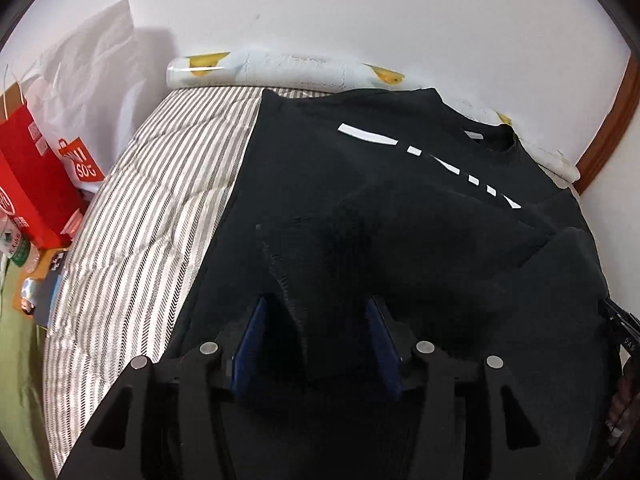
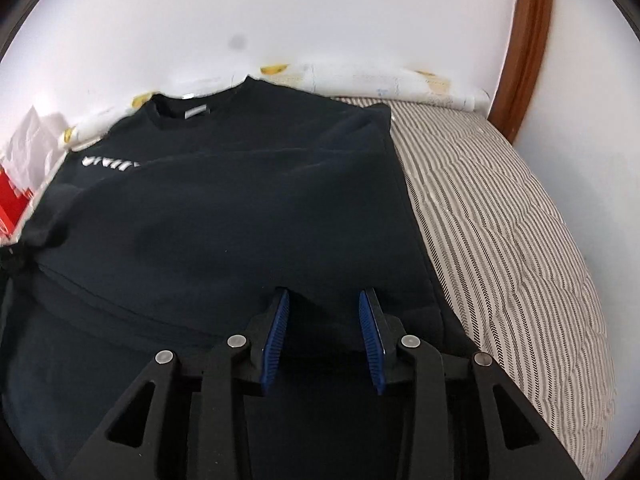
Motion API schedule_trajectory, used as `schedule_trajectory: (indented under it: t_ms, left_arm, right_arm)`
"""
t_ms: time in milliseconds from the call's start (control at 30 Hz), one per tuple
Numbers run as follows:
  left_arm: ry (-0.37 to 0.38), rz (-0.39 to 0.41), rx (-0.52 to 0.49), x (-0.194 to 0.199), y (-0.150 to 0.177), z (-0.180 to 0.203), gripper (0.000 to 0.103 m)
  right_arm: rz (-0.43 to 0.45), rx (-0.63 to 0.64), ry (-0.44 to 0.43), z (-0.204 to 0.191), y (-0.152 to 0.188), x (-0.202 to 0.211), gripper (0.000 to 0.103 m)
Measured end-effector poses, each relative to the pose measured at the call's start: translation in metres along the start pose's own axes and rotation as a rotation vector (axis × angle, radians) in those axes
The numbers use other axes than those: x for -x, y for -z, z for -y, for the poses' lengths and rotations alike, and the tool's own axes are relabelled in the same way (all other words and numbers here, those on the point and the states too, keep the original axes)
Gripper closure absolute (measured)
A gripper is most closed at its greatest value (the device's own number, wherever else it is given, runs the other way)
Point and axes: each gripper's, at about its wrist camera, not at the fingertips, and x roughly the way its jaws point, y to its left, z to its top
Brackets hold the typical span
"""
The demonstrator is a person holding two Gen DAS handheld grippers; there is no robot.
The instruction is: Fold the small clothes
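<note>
A black T-shirt (image 1: 360,168) with white lettering (image 1: 432,160) lies on a striped bed cover (image 1: 160,200), its collar toward the wall. The side parts are folded in over the chest. My left gripper (image 1: 318,304) stands open just above the shirt. A raised ridge of black cloth sits between its blue pads, and neither pad presses on it. In the right wrist view the same T-shirt (image 2: 240,200) fills the middle. My right gripper (image 2: 325,294) is open over a folded edge of the shirt near its right side, with cloth lying between the pads but not clamped.
A white roll with yellow marks (image 1: 280,68) lies along the wall behind the collar. A red bag (image 1: 28,168) and a white paper bag (image 1: 92,80) stand left of the bed. Bare striped cover (image 2: 500,220) lies right of the shirt, beside a brown wooden frame (image 2: 532,40).
</note>
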Motion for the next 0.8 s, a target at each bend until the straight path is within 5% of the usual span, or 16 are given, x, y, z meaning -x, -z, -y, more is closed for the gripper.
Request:
schedule_trajectory:
  t_ms: [367,800]
  left_arm:
    - [-0.076,0.023,-0.021,0.024,0.012,0.004,0.053]
    - [-0.106,0.174,-0.023,0.131,0.067,0.016,0.053]
  right_arm:
    - [0.033,-0.016,-0.015,0.006,0.005,0.028,0.065]
    - [0.101,0.014,0.000,0.003,0.038,0.115,0.046]
